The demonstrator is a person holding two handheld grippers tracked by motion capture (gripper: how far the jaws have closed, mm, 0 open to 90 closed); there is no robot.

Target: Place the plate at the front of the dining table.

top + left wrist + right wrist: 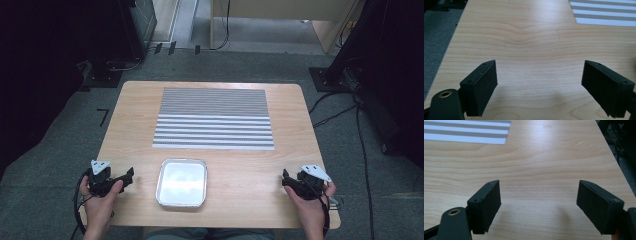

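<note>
In the left claw view, the mat (604, 11) was cut off by the top and right edges; in the right claw view the top and left edges cropped it. The tray (181, 183) glared too brightly to show its inside. Forearms ran off the bottom edge.

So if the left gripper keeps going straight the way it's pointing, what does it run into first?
Probably nothing soon: the left gripper, jaws open, looks along bare table. The striped mat lies off to the right of its line, though depth is hard to judge.
</note>
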